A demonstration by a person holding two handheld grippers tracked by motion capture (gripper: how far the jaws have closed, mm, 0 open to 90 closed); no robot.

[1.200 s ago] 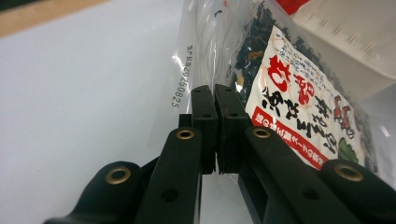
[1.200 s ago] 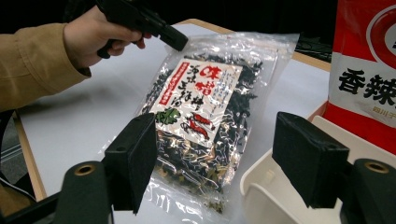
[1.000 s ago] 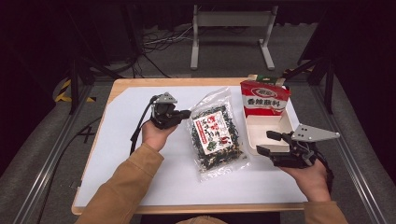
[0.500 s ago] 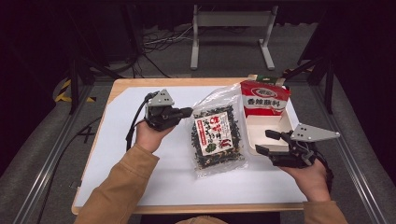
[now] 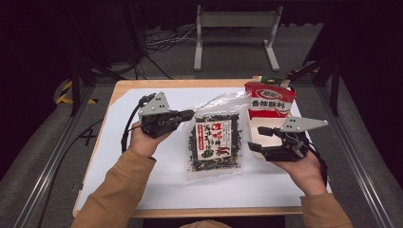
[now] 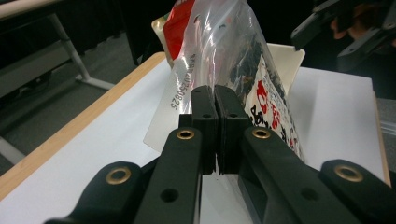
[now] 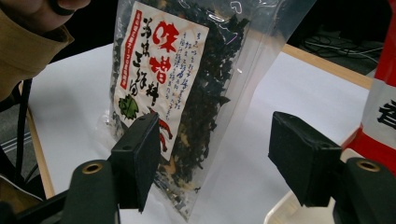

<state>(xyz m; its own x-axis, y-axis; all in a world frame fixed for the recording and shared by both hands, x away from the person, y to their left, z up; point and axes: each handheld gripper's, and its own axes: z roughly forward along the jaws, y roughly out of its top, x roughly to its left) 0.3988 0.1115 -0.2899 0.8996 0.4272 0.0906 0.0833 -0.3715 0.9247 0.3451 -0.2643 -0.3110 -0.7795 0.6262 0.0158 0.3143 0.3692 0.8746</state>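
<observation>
I've got L gripper (image 5: 189, 114) clenched on seaweed bag (image 5: 216, 142) top-left corner; R gripper (image 5: 259, 138) released, just right of bag.

Left gripper (image 5: 186, 114): jaws clamped together, pads pressed flat face to face, tips pointing right across the table, grey plate on top tilted. Left hand (image 5: 142, 140) grips it from below, forearm in a tan sleeve coming up from the bottom edge, angled right. Right gripper (image 5: 259, 138): jaws standing wide apart, nothing between the pads, tips pointing left, plate near level. Right hand (image 5: 304, 166) cupped under its body, wrist straight, tan sleeve at the lower right
</observation>
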